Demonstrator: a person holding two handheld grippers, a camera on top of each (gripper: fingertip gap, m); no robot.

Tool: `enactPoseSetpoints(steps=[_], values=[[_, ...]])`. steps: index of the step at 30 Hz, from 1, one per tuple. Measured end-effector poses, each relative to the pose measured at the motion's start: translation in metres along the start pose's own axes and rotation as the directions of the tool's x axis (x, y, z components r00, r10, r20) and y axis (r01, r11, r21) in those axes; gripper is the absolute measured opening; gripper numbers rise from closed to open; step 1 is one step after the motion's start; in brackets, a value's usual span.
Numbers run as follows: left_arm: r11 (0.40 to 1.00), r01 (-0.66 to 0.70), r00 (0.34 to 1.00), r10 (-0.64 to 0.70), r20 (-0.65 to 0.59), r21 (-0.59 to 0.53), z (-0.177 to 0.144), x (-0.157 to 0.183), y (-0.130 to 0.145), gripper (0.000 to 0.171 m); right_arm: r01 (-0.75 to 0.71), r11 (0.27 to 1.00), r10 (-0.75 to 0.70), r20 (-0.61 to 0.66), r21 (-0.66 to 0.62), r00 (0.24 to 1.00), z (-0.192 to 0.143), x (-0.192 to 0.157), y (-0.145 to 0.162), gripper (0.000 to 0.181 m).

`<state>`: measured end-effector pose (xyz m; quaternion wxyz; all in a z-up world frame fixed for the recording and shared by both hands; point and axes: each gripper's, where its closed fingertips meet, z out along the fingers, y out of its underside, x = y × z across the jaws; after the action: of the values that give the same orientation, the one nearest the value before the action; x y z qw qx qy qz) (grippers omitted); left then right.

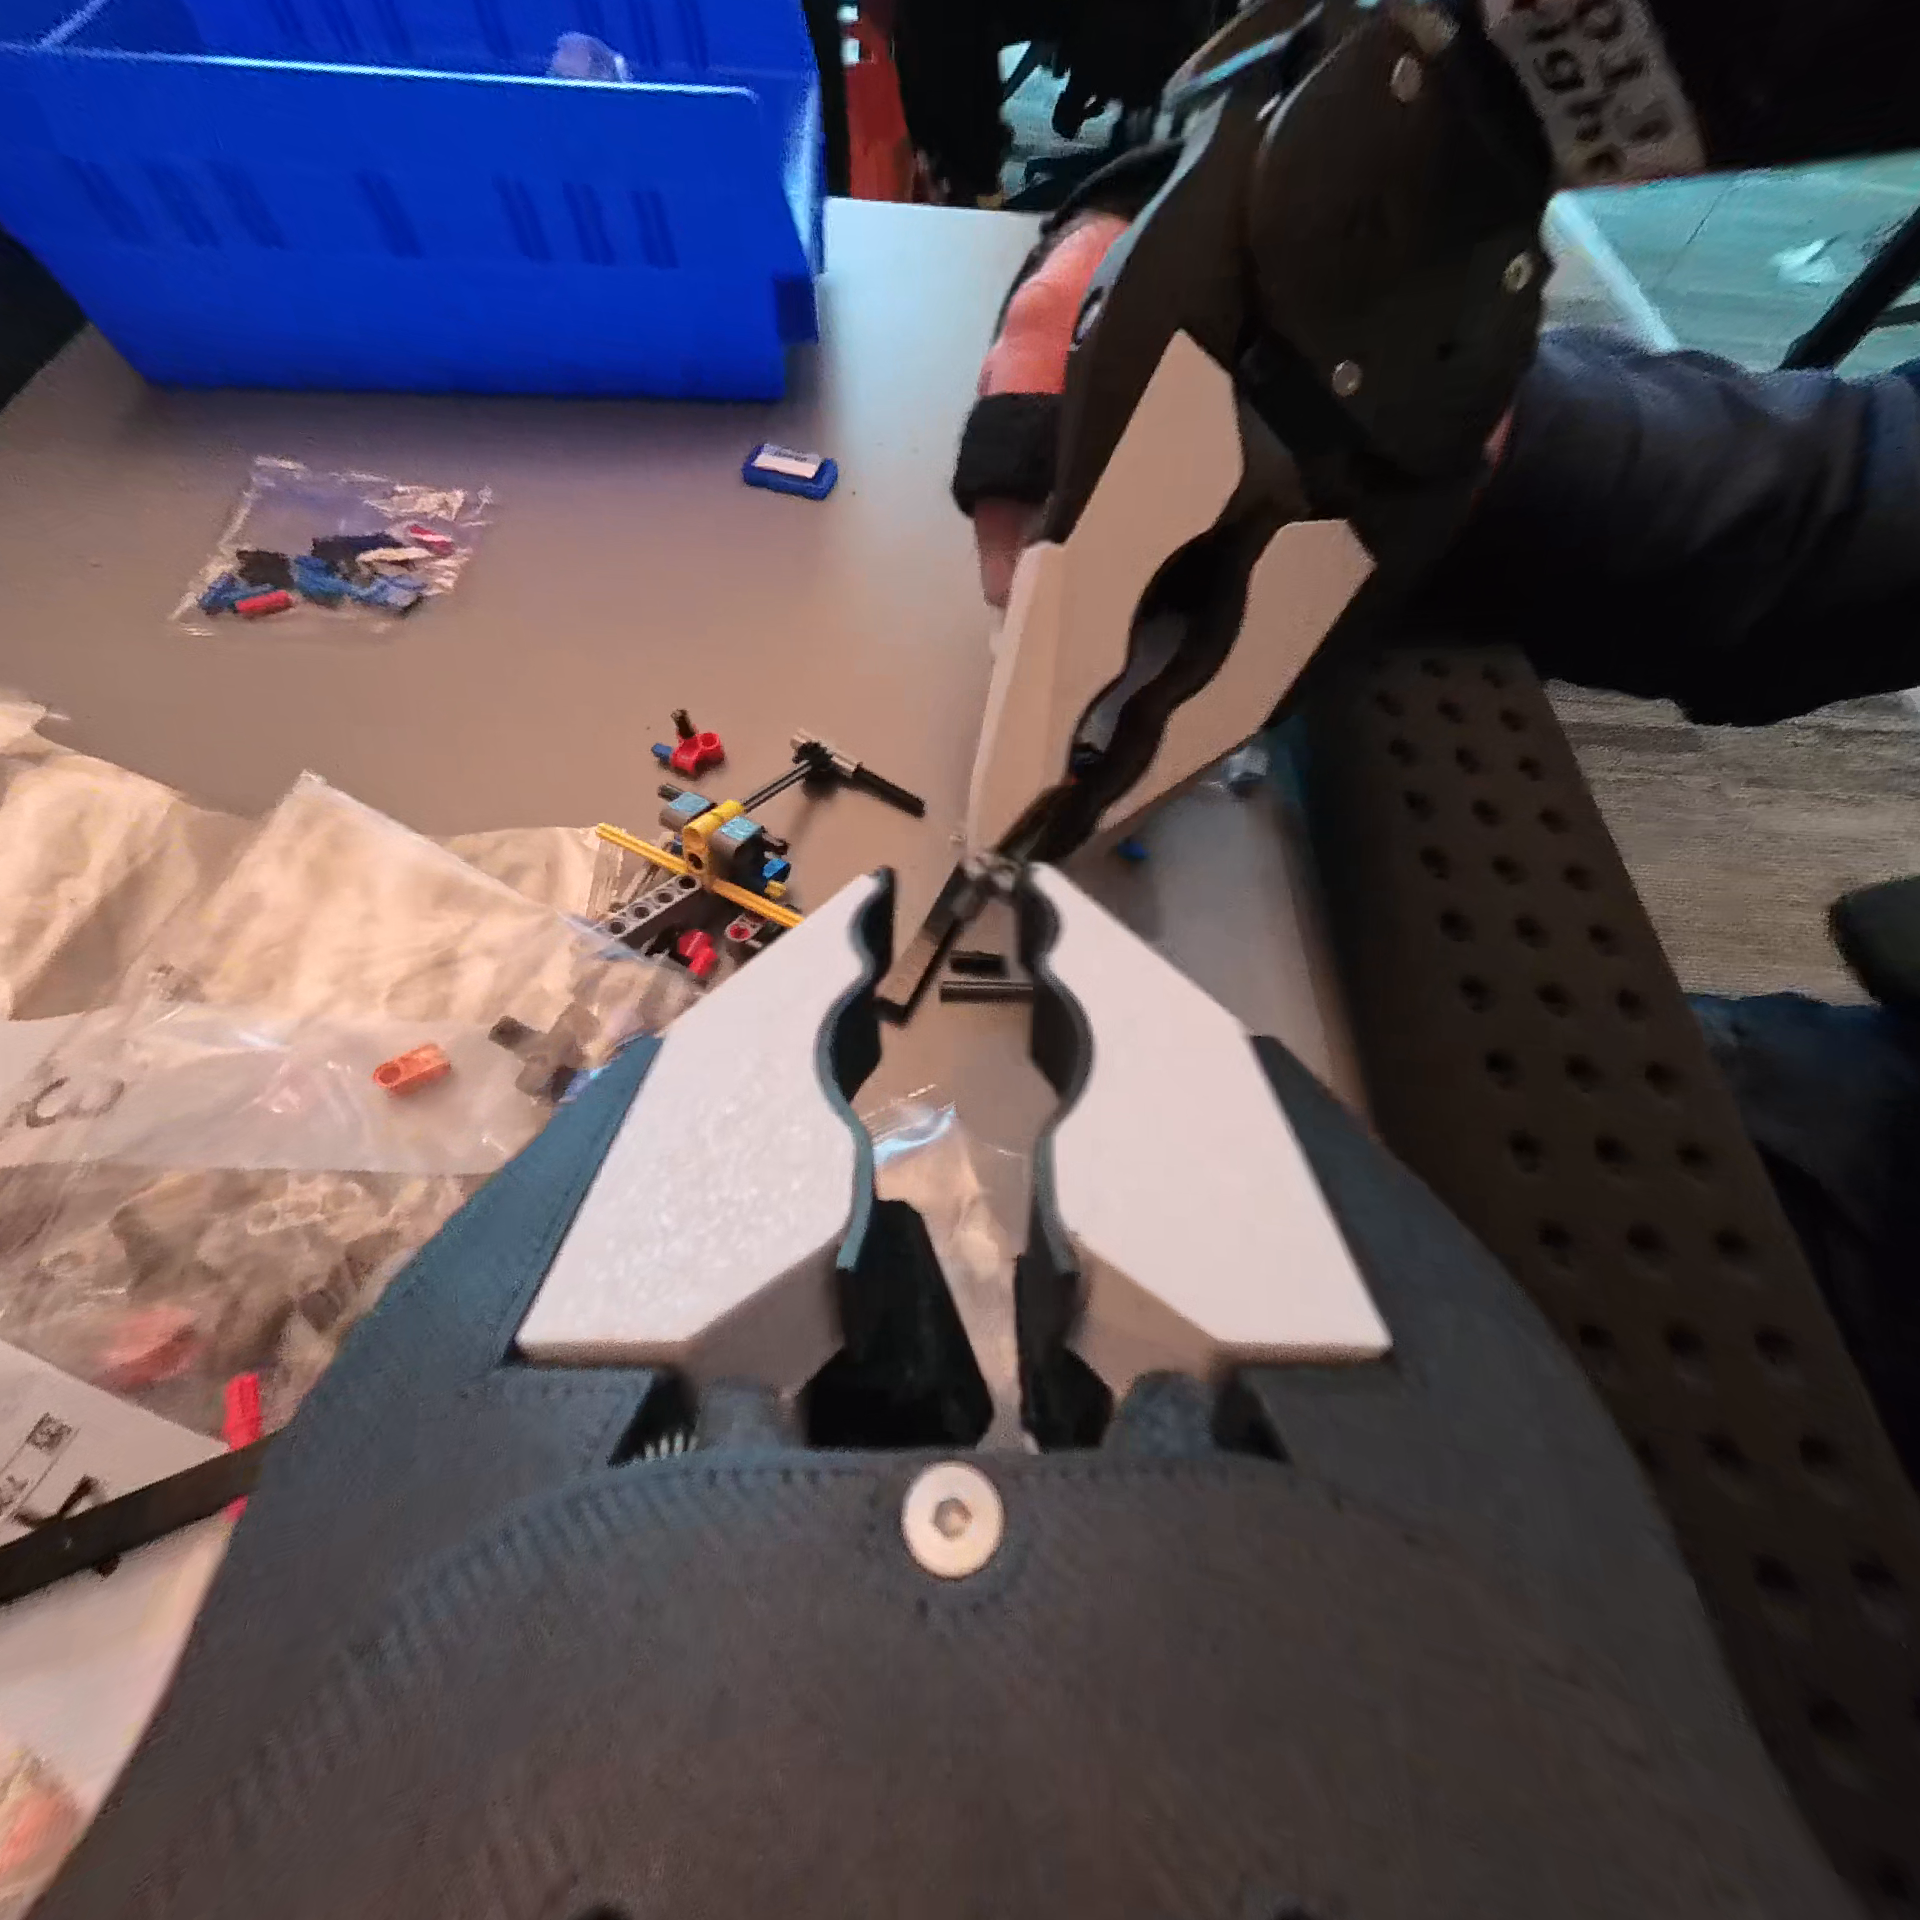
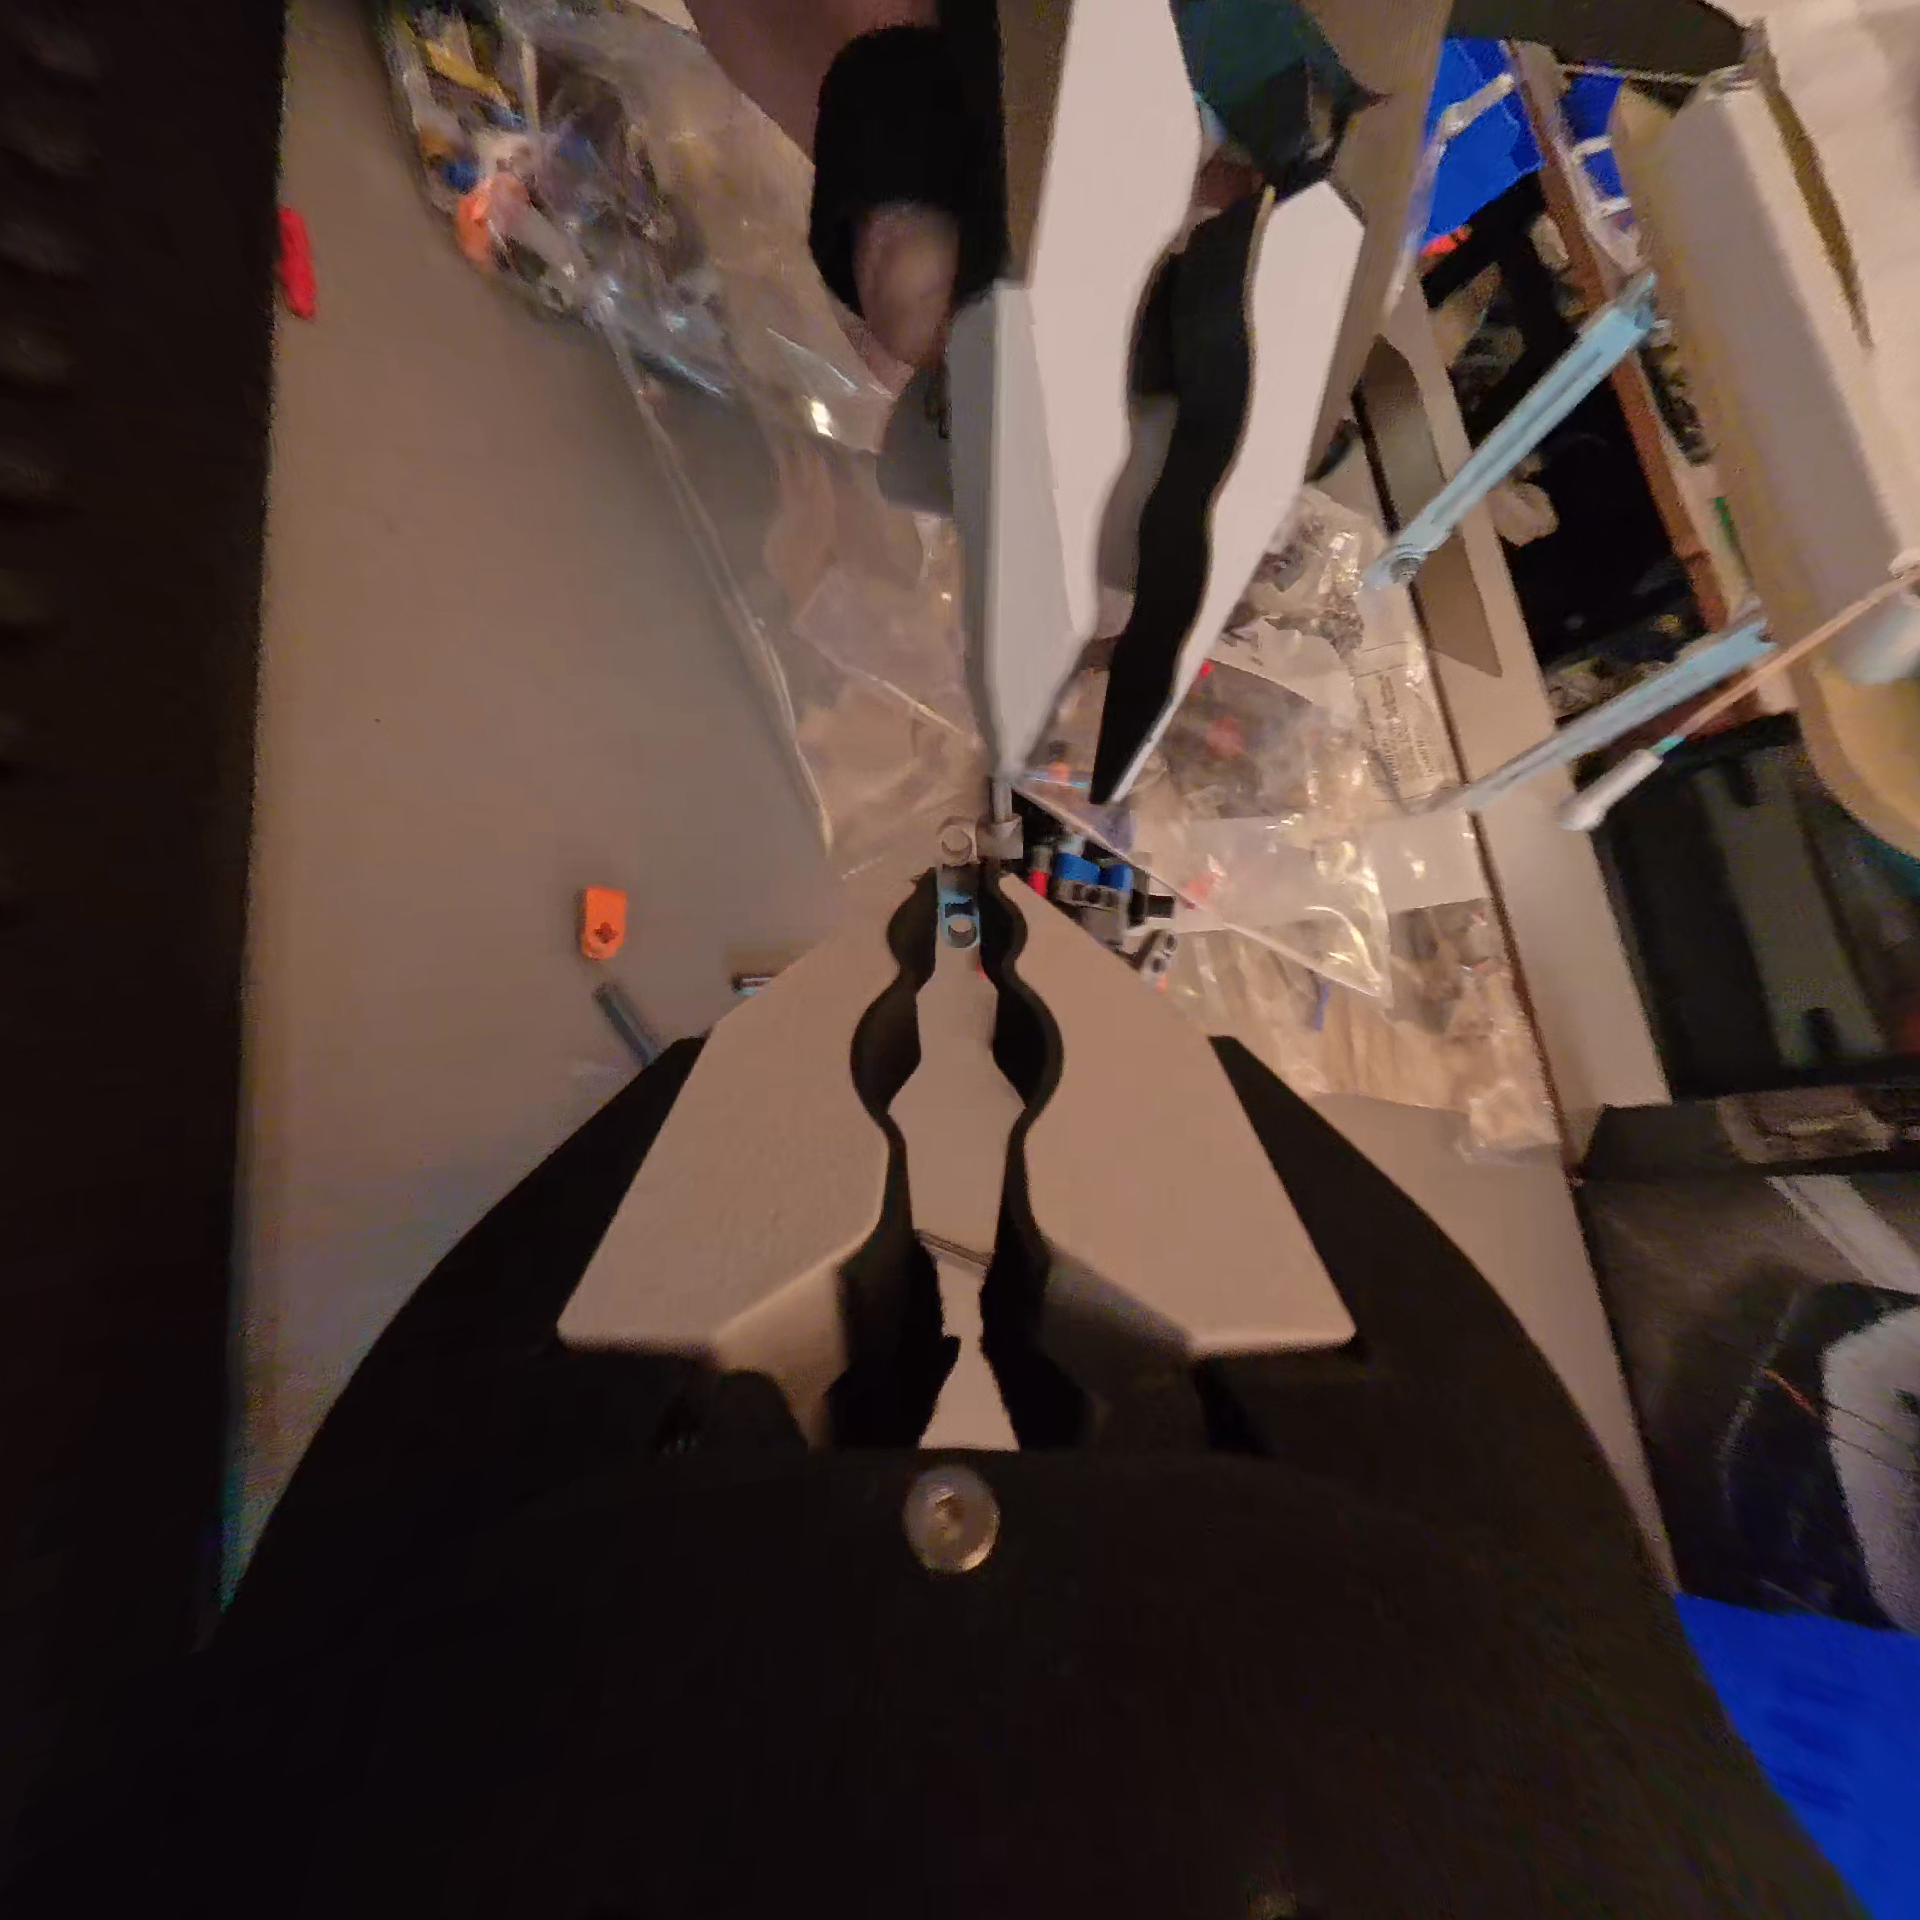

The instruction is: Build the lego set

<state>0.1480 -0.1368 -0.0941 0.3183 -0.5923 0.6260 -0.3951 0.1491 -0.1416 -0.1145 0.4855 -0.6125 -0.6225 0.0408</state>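
Note:
My right gripper [image 2: 968, 885] is shut on a small blue holed connector [image 2: 956, 920] with a grey joint [image 2: 956, 842] at its tip. In the left wrist view it comes down from the upper right [image 1: 995, 850], and the held piece looks like a thin dark bar [image 1: 935, 940]. My left gripper [image 1: 958, 883] has its jaws apart on either side of that bar, tip to tip with the right gripper. In the right wrist view the left gripper [image 2: 1049, 779] hangs from the top. A part-built yellow and grey assembly [image 1: 707, 862] lies on the table.
A blue bin [image 1: 416, 208] stands at the back left. A bag of parts [image 1: 332, 561], crumpled plastic bags [image 1: 260, 987], an orange connector [image 1: 410, 1065], a red connector [image 1: 691, 748] and a black axle [image 1: 852, 774] lie around. A black perforated panel [image 1: 1558, 1039] runs along the right. The grippers are tip to tip, or close to it.

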Motion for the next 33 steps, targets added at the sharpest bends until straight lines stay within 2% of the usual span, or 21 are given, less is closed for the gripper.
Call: enactPoseSetpoints(steps=[1,3,6,9,14,17,20,24,29,33], values=[[0.999,0.032,0.999,-0.032,-0.044,0.006,0.000,0.005,0.000,0.037,0.012,1.000,-0.012,-0.034,-0.007,0.999,-0.001,0.005,0.000,0.005],[0.996,0.091,0.992,-0.092,-0.086,-0.012,0.003,0.007,0.003,0.043,0.038,0.999,-0.038,-0.061,0.009,0.997,-0.003,0.007,-0.005,0.005],[0.993,0.118,0.985,-0.120,-0.127,-0.026,0.011,0.014,0.005,0.033,0.104,0.994,-0.106,-0.094,-0.022,0.990,-0.001,0.006,-0.006,0.005],[0.995,0.100,0.989,-0.103,-0.102,-0.031,0.014,0.012,0.007,0.017,0.145,0.988,-0.149,-0.109,-0.044,0.983,0.000,0.005,-0.006,0.005],[0.998,0.068,0.995,-0.068,-0.066,-0.005,0.012,0.007,0.002,0.016,0.101,0.995,-0.102,-0.124,-0.014,0.987,-0.003,0.011,-0.007,0.006],[1.000,-0.012,1.000,0.012,-0.026,0.001,0.008,0.005,0.001,0.016,-0.012,0.997,0.019,-0.099,0.072,0.995,-0.012,0.018,-0.011,0.014],[0.992,-0.126,0.992,0.125,0.025,0.017,0.006,0.004,-0.003,0.016,-0.091,0.992,0.098,-0.078,0.088,0.992,-0.016,0.025,-0.005,0.021],[0.944,-0.329,0.937,0.330,0.117,-0.027,0.006,0.006,-0.006,0.015,-0.165,0.976,0.171,-0.025,0.142,0.985,-0.019,0.024,-0.009,0.023],[0.883,-0.464,0.867,0.468,0.170,-0.066,0.006,0.010,-0.010,0.015,-0.282,0.938,0.268,0.093,0.203,0.959,-0.022,0.019,-0.014,0.018],[0.837,-0.530,0.819,0.547,0.174,-0.136,0.012,0.012,-0.005,0.016,-0.268,0.944,0.248,0.121,0.192,0.961,-0.019,0.012,-0.015,0.012]])
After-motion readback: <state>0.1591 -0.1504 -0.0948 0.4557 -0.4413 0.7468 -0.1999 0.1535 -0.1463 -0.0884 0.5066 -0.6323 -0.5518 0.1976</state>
